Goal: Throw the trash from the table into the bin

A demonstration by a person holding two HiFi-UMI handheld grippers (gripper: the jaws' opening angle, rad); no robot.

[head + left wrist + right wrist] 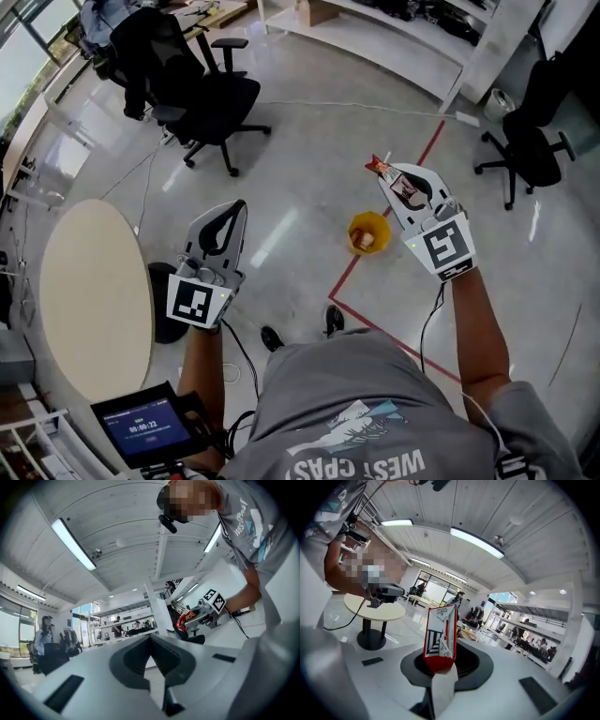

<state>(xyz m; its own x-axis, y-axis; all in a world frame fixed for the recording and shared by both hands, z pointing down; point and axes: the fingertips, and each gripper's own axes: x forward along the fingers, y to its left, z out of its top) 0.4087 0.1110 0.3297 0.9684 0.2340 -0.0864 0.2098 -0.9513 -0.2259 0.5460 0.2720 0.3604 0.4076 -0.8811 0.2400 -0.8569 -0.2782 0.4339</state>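
In the head view my right gripper (pixel 386 178) is shut on a red and white packet (pixel 380 167), held over the floor just right of and beyond the yellow bin (pixel 380 221). Something light lies in the bin. In the right gripper view the packet (pixel 439 637) stands upright between the jaws of the right gripper (pixel 442 665). The left gripper view also catches that packet (pixel 188 619). My left gripper (pixel 240 208) hangs left of the bin, between it and the round table (pixel 89 291). Its jaws meet at the tip with nothing in them (pixel 150 641).
Black office chairs stand at the back left (pixel 216 103) and far right (pixel 525 150). A red tape line (pixel 375 323) crosses the floor by the bin. The table's dark base (pixel 164 300) is near my left arm. A small screen (pixel 145 427) sits at the lower left.
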